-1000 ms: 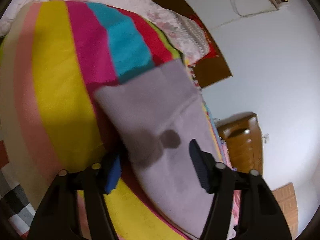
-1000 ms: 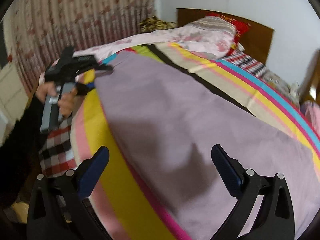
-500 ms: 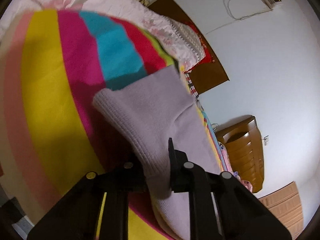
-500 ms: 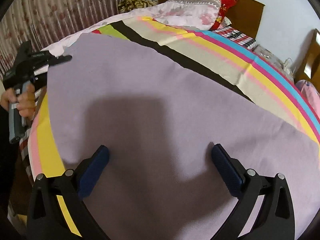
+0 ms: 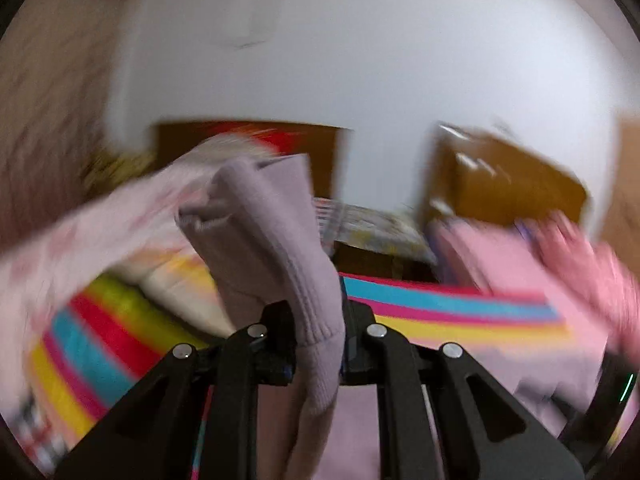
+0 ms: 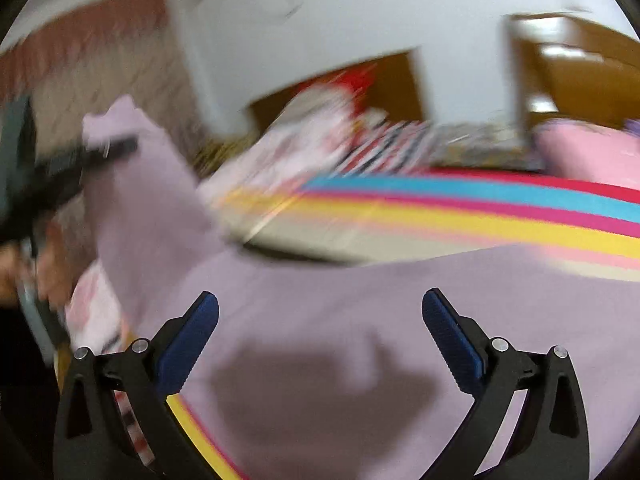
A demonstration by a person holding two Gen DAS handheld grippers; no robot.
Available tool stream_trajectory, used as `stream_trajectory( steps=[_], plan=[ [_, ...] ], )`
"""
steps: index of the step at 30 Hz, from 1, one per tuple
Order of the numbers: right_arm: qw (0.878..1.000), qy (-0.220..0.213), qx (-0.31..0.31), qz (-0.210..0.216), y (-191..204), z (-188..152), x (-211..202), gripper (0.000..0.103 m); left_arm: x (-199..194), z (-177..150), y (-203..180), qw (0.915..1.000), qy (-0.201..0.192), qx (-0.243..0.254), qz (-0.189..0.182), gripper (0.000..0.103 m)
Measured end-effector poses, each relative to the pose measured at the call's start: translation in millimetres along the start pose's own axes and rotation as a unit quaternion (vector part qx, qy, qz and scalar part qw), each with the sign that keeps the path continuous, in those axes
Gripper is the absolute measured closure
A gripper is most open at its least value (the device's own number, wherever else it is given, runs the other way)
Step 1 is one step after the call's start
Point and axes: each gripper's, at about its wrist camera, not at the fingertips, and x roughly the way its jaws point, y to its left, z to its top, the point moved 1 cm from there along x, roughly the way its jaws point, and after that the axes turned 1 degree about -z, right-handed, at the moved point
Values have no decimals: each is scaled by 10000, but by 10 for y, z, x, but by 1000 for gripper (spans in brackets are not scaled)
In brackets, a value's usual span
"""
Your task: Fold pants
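Clamping the lilac pants' [image 5: 276,248] ribbed cuff, the left gripper [image 5: 318,344] held it aloft; the right gripper [image 6: 320,320] hovered spread, ungrasping, above the pants on the striped bedspread [image 6: 480,220].

Lilac knit pants [image 6: 320,320], spread flat on striped bedding, ribbed cuff end [image 5: 280,248] lifted upright, pinched

Striped bed [image 6: 460,216] w/ lilac pants [image 6: 320,320]

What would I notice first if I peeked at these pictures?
The lilac pants, pinched and lifted by the left gripper, stand up in the middle of its view. Behind them runs the bright rainbow-striped blanket, and the right gripper hangs open above the pants.
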Motion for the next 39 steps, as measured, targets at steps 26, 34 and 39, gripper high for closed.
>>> stream_trajectory(
  steps=[26, 34, 39],
  plan=[
    [9880, 763, 1320, -257, -648, -605, -465, 45, -29, -1615, 23, 9855, 1489, 280, -769, 10],
    [9778, 1330, 1610, -163, -548, -701, -88, 49, 40, -1915, -56, 9801, 1703, 691, -751, 9],
    [9793, 1149, 1650, -252, -578, -644, -46, 64, 58, -1983, 55, 9794, 1769, 530, -820, 8]
  ],
)
